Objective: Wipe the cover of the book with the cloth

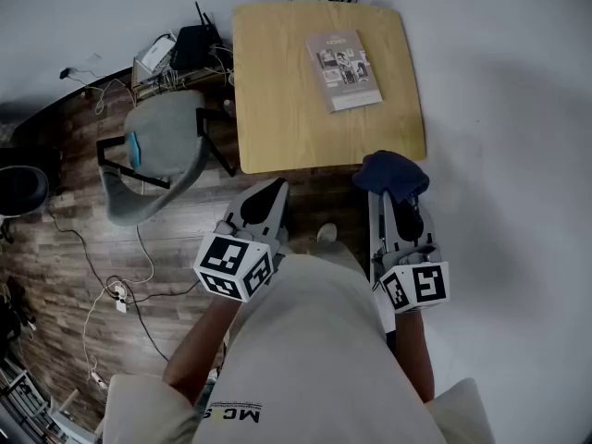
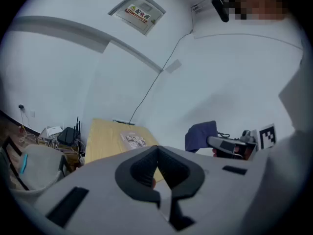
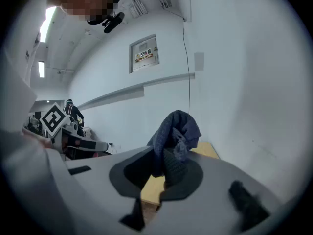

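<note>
In front of you stands a light wooden table (image 1: 277,109) with rounded corners, and the book (image 1: 344,70) lies closed on it, cover up, toward the far right of the top. Left of the table, a grey chair (image 1: 157,151) and loose cables (image 1: 102,289) rest on the wood-plank floor (image 1: 65,239).

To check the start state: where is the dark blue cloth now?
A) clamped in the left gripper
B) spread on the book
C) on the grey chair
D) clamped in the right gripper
D: the cloth is pinched in the right gripper, while the book lies bare on the table.
</note>
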Tool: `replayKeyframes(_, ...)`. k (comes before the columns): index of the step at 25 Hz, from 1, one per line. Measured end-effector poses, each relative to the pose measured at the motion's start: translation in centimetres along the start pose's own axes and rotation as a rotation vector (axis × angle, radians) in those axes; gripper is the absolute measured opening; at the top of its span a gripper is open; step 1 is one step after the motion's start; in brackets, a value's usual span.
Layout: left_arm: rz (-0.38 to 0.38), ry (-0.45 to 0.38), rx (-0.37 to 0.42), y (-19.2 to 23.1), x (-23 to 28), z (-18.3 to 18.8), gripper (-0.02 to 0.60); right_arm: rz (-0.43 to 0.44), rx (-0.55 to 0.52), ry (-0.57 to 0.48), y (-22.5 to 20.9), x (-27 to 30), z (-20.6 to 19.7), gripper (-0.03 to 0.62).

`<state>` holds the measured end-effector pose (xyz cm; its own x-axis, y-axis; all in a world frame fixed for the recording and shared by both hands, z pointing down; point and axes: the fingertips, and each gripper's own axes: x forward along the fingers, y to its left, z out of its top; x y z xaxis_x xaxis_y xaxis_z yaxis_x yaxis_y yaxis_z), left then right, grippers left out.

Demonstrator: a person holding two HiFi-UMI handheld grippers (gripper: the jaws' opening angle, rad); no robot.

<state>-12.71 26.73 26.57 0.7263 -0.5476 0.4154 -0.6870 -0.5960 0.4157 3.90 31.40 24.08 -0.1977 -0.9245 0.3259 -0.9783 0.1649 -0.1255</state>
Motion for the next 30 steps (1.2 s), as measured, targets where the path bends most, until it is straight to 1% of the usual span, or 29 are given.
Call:
replayKeyframes(4, 0.04, 0.007, 0.001, -4.3, 0.8, -1.2, 0.011, 0.018, -0.01, 0.007, -3.4, -2.9, -0.8, 0.052)
replayKeyframes(7, 0.063, -0.001, 0.028, -7.5, 1.7, -2.1, 0.011, 0.021, 0.02, -0.015, -5.7, -4.8, -0.8, 0.052)
replayKeyframes(9, 0.08, -0.003, 0.016, -9.6, 2.4, -3.2, 0.011, 0.035, 0.035, -0.038, -6.8, -6.3, -0.4, 0.052)
replayKeyframes(13, 0.101, -0.02, -0.022, -14.0, 3.0, -4.7, 0.011, 0.064, 0.016, -0.069, -8.6, -8.9, -0.3, 0.052)
replayKeyframes(17, 0.113, -0.03, 0.01, -16.9, 3.5, -5.4, 0.011, 0.076, 0.066, -0.105, -10.6, -10.4, -0.4, 0.052)
replayKeyframes(20, 0.147, -0.041, 0.01, -17.7, 3.3, -6.0, 0.011, 0.081, 0.102, -0.117, -11.5, -10.8, -0.9, 0.052)
replayKeyframes(23, 0.186, -0.042, 0.018, -17.6, 2.9, -5.8, 0.011, 0.099, 0.131, -0.105, -11.4, -10.2, -1.1, 0.052)
replayKeyframes(27, 0.209, -0.042, 0.013, -15.6, 4.4, -4.8, 0.011, 0.117, 0.115, -0.095, -11.7, -7.6, -1.0, 0.052)
replayKeyframes(30, 0.21, -0.039, -0.006, -13.8, 6.0, -4.3, 0.01, 0.114, 0.109, -0.068, -12.2, -5.5, -1.1, 0.052)
